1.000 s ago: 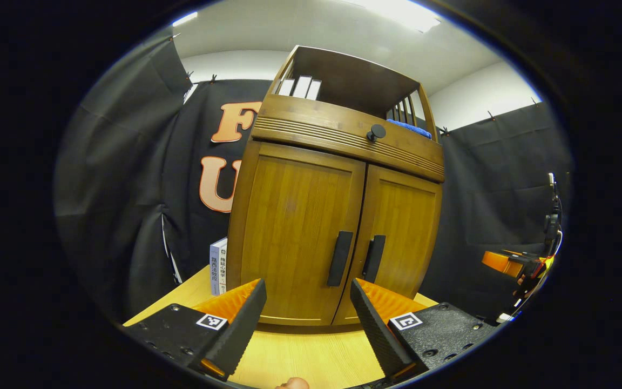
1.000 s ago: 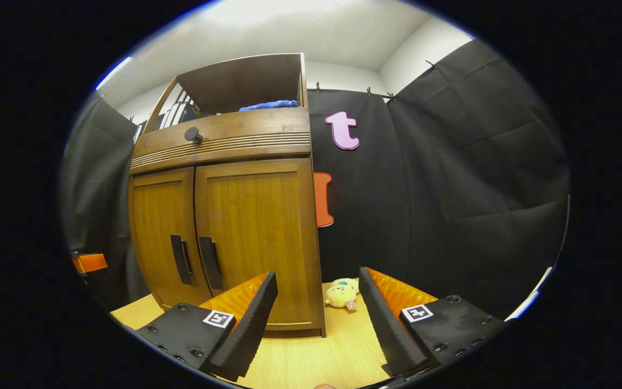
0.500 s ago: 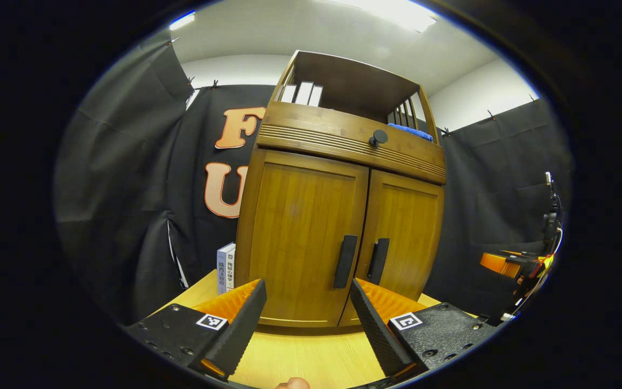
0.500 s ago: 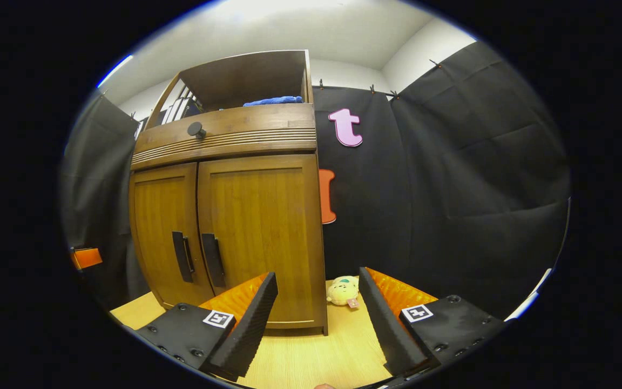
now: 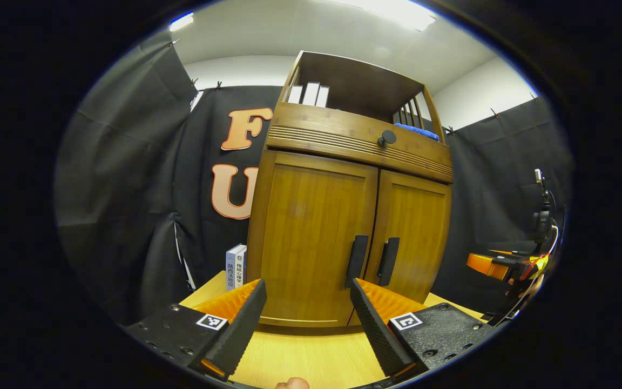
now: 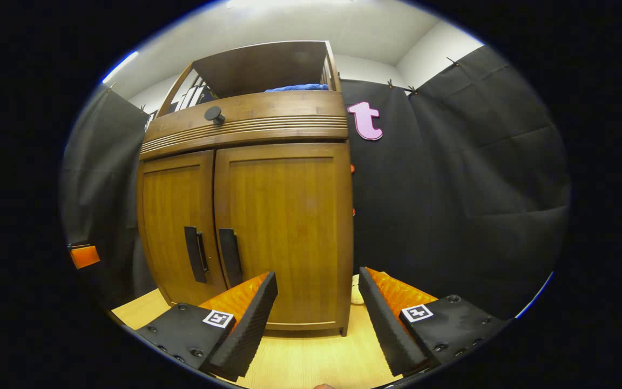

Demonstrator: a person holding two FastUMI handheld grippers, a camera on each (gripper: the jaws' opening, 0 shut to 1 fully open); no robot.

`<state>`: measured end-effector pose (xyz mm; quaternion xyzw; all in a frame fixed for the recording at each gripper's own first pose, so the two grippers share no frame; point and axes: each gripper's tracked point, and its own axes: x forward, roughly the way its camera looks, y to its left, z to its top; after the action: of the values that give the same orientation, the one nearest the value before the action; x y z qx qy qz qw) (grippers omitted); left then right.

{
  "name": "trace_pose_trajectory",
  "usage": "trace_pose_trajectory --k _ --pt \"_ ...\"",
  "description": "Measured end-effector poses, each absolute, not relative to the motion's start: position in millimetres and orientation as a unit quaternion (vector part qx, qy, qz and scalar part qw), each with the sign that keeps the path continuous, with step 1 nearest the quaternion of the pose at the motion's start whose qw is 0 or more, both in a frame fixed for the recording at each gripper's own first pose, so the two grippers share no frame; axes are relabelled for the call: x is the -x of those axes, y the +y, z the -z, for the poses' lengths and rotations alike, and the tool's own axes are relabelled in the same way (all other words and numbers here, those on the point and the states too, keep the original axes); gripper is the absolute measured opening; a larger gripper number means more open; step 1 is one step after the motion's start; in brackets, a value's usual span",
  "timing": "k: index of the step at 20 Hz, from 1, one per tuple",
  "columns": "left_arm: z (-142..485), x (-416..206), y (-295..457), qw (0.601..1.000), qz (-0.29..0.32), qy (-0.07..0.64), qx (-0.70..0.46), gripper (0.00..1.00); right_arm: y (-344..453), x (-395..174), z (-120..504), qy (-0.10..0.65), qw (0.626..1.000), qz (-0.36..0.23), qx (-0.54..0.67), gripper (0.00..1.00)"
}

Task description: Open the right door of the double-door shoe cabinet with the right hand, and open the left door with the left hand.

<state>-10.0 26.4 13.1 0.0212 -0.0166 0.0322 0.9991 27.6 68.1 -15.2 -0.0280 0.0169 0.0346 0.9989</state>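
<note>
Both doors of the shoe cabinet [image 5: 349, 227] are closed; nothing of the task is done yet. Left claw [image 5: 306, 324] and right claw [image 6: 316, 324] hang spread and empty before the cabinet, short of its handles. Right handle [image 6: 230, 257] and left handle [image 5: 356, 260] sit side by side at the centre seam. Bare tabletop [image 6: 311, 362] before the cabinet leaves swing room.

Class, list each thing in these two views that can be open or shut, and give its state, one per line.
Left wooden cabinet door with dark bar handle: shut.
Right wooden cabinet door with dark bar handle: shut.
Wooden top drawer with round dark knob: shut.
Left gripper: open, holding nothing.
Right gripper: open, holding nothing.
</note>
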Motion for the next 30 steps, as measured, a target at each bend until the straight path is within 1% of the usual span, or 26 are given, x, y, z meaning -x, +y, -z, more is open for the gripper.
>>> trace_pose_trajectory --k 1,2,3,4,5,6,9,10,11,14,15,18,19,23,24,25,26,27,28,29,30 --pt "-13.4 12.5 29.6 0.999 -0.034 -0.016 -0.022 0.92 76.6 -31.7 18.0 0.019 0.999 -0.041 0.027 0.98" --pt "-14.2 13.2 33.1 0.999 -0.037 -0.017 -0.025 0.94 85.6 -35.7 20.7 0.022 0.998 -0.048 0.026 0.98" --pt "-14.7 13.9 37.6 0.999 -0.040 -0.017 -0.028 0.94 95.1 -39.9 23.9 0.026 0.998 -0.055 0.024 0.98" --pt "-15.5 15.2 41.9 0.998 -0.044 -0.018 -0.031 0.92 106.1 -45.8 26.1 0.029 0.997 -0.062 0.022 0.98" --pt "-16.0 15.2 46.6 0.998 -0.049 -0.019 -0.033 0.92 117.8 -52.1 29.5 0.033 0.997 -0.070 0.020 0.98" --pt "-15.5 16.6 51.8 0.998 -0.053 -0.018 -0.035 0.94 129.9 -58.6 33.1 0.037 0.996 -0.078 0.019 0.98" --pt "-12.7 18.4 65.7 0.997 -0.062 -0.013 -0.037 0.94 162.0 -78.9 44.8 0.049 0.994 -0.094 0.024 0.98" --pt "-12.1 18.9 70.1 0.997 -0.064 -0.011 -0.039 0.92 170.1 -86.9 48.5 0.052 0.994 -0.096 0.025 0.98" --pt "-9.6 18.4 75.4 0.997 -0.068 -0.008 -0.041 0.94 178.0 -95.0 51.0 0.056 0.993 -0.098 0.025 0.98" --pt "-8.3 17.6 90.4 0.996 -0.079 -0.004 -0.045 0.94 192.2 -111.0 61.4 0.065 0.993 -0.100 0.019 0.98" --pt "-8.2 18.5 94.1 0.996 -0.081 -0.003 -0.046 0.94 195.3 -116.3 63.3 0.066 0.993 -0.099 0.017 0.89" --pt "-8.2 17.3 106.8 0.995 -0.090 -0.003 -0.044 0.94 202.6 -131.1 66.2 0.070 0.993 -0.095 0.016 0.89" --pt "-8.8 17.2 110.5 0.995 -0.093 -0.003 -0.043 0.92 203.9 -133.6 66.0 0.069 0.993 -0.094 0.018 0.89" --pt "-9.9 16.7 121.9 0.994 -0.099 -0.006 -0.040 0.92 217.8 -148.8 67.7 0.064 0.993 -0.094 0.025 0.89" --pt "-8.9 17.2 124.6 0.994 -0.101 -0.005 -0.040 0.92 220.0 -152.2 68.3 0.064 0.993 -0.094 0.026 1.00" --pt "-8.1 16.5 127.7 0.994 -0.103 -0.004 -0.040 0.92 223.3 -155.1 70.2 0.066 0.993 -0.095 0.026 0.89" --pt "-7.4 16.4 131.0 0.994 -0.106 -0.003 -0.040 0.94 226.4 -156.1 72.3 0.068 0.993 -0.096 0.028 0.89" --pt "-7.1 16.5 134.3 0.993 -0.108 -0.004 -0.040 0.92 228.4 -160.8 74.7 0.070 0.993 -0.095 0.028 0.86" --pt "-6.2 16.2 137.0 0.993 -0.110 -0.004 -0.039 0.94 229.7 -162.2 76.3 0.073 0.992 -0.096 0.029 0.82" --pt "-6.4 15.7 139.4 0.993 -0.111 -0.005 -0.038 0.94 231.6 -164.7 77.3 0.074 0.992 -0.097 0.027 0.82" --pt "-5.6 16.0 141.9 0.993 -0.113 -0.005 -0.037 0.94 231.8 -167.0 78.1 0.075 0.992 -0.095 0.026 0.76"
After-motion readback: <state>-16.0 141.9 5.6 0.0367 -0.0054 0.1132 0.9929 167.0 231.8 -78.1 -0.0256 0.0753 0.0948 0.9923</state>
